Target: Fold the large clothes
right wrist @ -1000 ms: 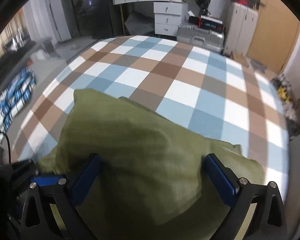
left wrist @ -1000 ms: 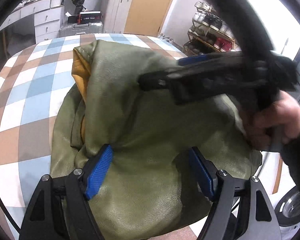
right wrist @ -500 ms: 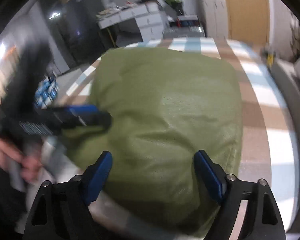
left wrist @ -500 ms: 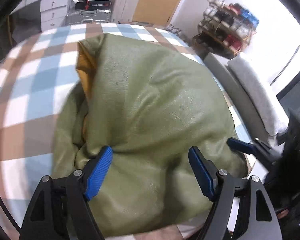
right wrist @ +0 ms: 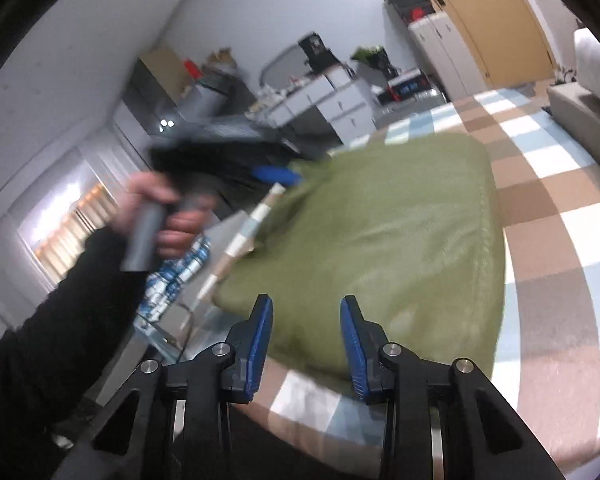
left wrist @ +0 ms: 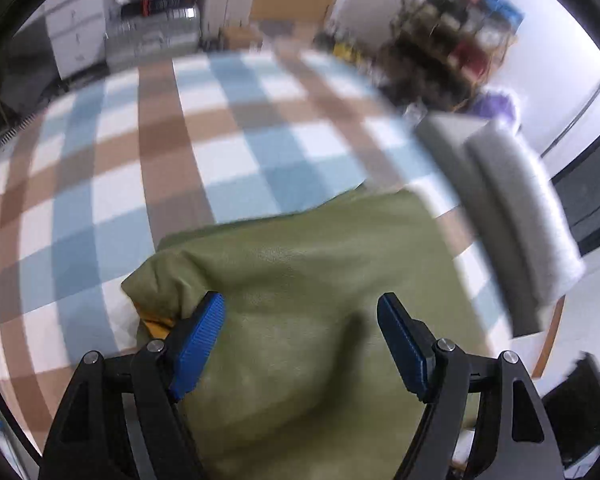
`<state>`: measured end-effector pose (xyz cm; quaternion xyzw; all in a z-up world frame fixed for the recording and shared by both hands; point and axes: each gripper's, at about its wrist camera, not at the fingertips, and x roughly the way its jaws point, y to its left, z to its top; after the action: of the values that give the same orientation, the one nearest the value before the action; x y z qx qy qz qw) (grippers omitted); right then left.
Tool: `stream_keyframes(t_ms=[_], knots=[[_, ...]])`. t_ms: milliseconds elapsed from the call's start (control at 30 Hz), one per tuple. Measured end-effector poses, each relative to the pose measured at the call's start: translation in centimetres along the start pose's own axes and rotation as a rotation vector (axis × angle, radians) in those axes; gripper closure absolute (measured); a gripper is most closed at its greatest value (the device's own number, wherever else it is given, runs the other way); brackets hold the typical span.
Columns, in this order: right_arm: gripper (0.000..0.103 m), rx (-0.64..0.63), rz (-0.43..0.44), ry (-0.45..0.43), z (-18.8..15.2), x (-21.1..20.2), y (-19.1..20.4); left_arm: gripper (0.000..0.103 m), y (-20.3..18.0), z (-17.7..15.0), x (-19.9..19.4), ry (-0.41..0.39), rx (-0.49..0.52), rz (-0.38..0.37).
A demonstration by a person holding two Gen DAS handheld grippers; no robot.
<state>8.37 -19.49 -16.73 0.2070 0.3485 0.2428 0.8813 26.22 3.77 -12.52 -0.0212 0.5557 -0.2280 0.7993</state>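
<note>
On the table: a checked cloth (left wrist: 228, 152) of blue, brown and white squares covers the table; the green jacket (left wrist: 312, 292) lies folded in a thick bundle at its near edge.
Jacket detail: smooth olive outer face up; a strip of yellow lining (left wrist: 156, 326) shows at the left fold in the left wrist view.
Left gripper (left wrist: 300, 344): fingers set wide apart above the bundle, the jacket under and between them, pads not pressing it; nothing held.
Right gripper (right wrist: 306, 344): fingers closing, the gap already narrow; the jacket's near edge lies just past the tips, nothing gripped between the pads.
Left hand (right wrist: 168, 216): seen blurred in the right wrist view, wrapped round the grey handle, dark sleeve (right wrist: 60, 320) below it.
Surroundings: white drawers (right wrist: 332, 104), a wooden door (right wrist: 496, 20), and a blurred shelf rack (left wrist: 452, 52).
</note>
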Motion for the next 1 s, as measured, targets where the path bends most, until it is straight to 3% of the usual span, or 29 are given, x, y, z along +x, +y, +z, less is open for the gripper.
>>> stream_keyframes(t_ms=[67,133,233,333,367,400,467,567,667,800,867,1000], knots=[[0.066,-0.01,0.021,-0.027,-0.4,-0.4,0.1,0.028,1.6,-0.3,1.0,-0.013,-0.07,-0.057],[0.066,0.006,0.035,-0.03,-0.3,-0.2,-0.2,0.028,1.7,-0.4,1.0,-0.01,-0.079,-0.076],[0.057,0.023,0.03,-0.062,-0.2,-0.5,-0.4,0.028,1.2,-0.6,0.9,-0.018,-0.057,-0.049],[0.025,0.019,0.002,-0.223,0.1,-2.7,0.7,0.028,0.6,-0.5,0.5,-0.034,-0.041,-0.016],[0.007,-0.009,-0.006,-0.29,-0.2,-4.1,1.7,0.028,0.0,-0.6,-0.2,-0.04,-0.024,0.009],[0.0,-0.039,-0.029,-0.351,-0.3,-5.5,3.0,0.028,-0.7,-0.9,-1.0,-0.047,0.001,0.036],[0.0,-0.12,-0.036,-0.464,-0.4,-7.6,5.3,0.027,-2.2,-2.2,-3.0,-0.1,0.065,0.084],[0.0,-0.242,-0.075,-0.552,-0.4,-9.2,8.5,0.027,-2.9,-5.1,-5.8,-0.189,0.09,0.041],[0.0,-0.291,-0.127,-0.536,0.4,-9.3,10.9,0.027,-2.9,-9.5,-9.7,-0.328,0.061,0.05],[0.0,-0.16,-0.236,-0.298,2.5,-6.9,11.4,0.025,-2.8,-15.3,-14.0,-0.553,0.038,0.115],[0.0,-0.096,-0.243,-0.245,2.6,-6.1,10.6,0.011,-3.1,-17.1,-15.2,-0.629,0.023,0.163],[0.0,0.075,-0.278,-0.248,2.4,-6.4,9.1,0.005,-2.9,-20.0,-16.9,-0.739,-0.041,0.177]])
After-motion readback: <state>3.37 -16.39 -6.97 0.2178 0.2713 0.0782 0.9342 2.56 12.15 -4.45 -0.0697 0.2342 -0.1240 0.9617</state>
